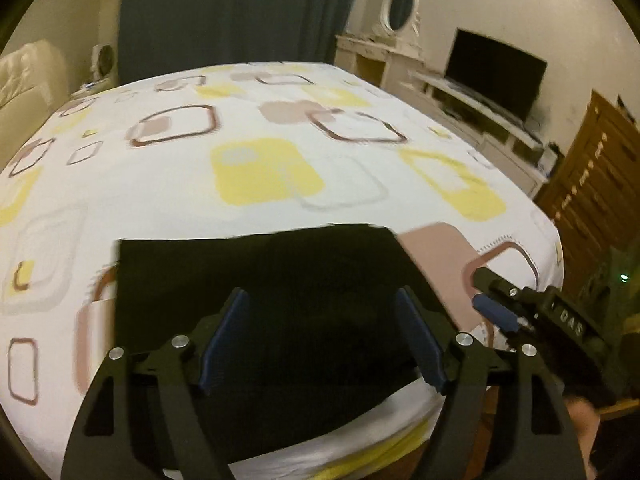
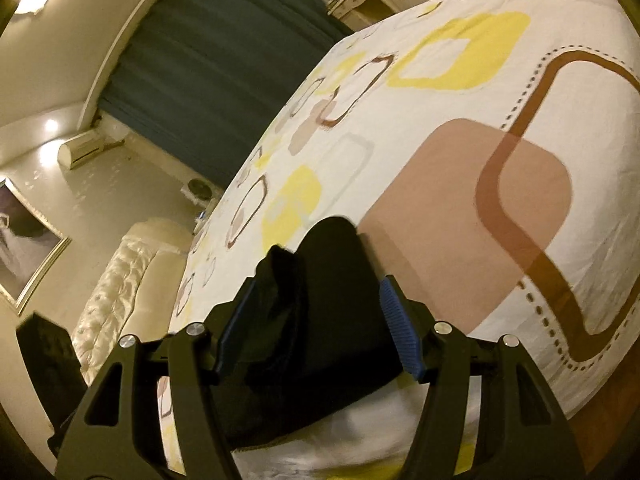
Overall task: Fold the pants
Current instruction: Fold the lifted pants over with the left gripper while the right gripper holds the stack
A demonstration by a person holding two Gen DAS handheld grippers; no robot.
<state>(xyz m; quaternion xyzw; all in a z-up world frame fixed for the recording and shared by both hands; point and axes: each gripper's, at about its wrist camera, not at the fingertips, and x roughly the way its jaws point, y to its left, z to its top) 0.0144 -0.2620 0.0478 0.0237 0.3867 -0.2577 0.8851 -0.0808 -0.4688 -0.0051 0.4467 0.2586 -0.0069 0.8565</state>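
Now the black pants [image 1: 260, 280] lie folded at the bed's [image 1: 160, 200] near edge, six o'clock; left gripper [image 1: 320, 340] and right gripper [image 2: 316, 328] both gape wide, gripping nothing.

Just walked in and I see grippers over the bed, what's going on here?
A person with two handheld grippers is folding black pants on a bed with a patterned sheet. The pants lie near the bed's front edge in a flat rectangle. The left gripper and right gripper are both open, with the pants lying between their fingers.
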